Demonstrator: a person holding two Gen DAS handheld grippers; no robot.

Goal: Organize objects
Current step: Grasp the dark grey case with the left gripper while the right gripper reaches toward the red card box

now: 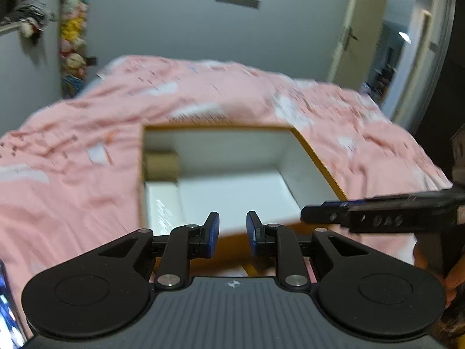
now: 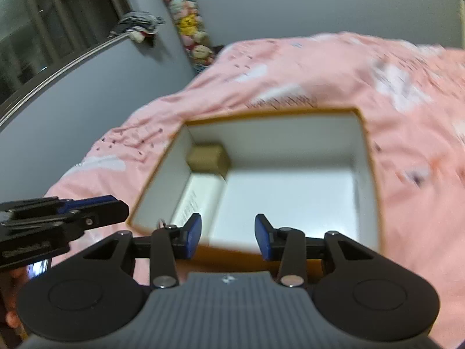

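An open cardboard box with white inner walls (image 1: 221,145) (image 2: 290,133) sits on a pink bedspread. Inside, at its far left corner, stands a small brown carton (image 1: 161,165) (image 2: 207,158), with a flat white packet (image 1: 164,206) (image 2: 200,195) in front of it along the left wall. My left gripper (image 1: 232,232) is open and empty, just above the box's near edge. My right gripper (image 2: 228,234) is open and empty, also over the near edge. Each gripper shows from the side in the other's view, the right (image 1: 377,215) and the left (image 2: 58,215).
The pink bedspread (image 1: 72,145) (image 2: 407,116) surrounds the box on all sides. A grey wall with hanging plush toys (image 1: 74,35) (image 2: 189,23) stands behind the bed. An open door (image 1: 407,43) is at the far right. A phone screen (image 1: 7,314) glows at lower left.
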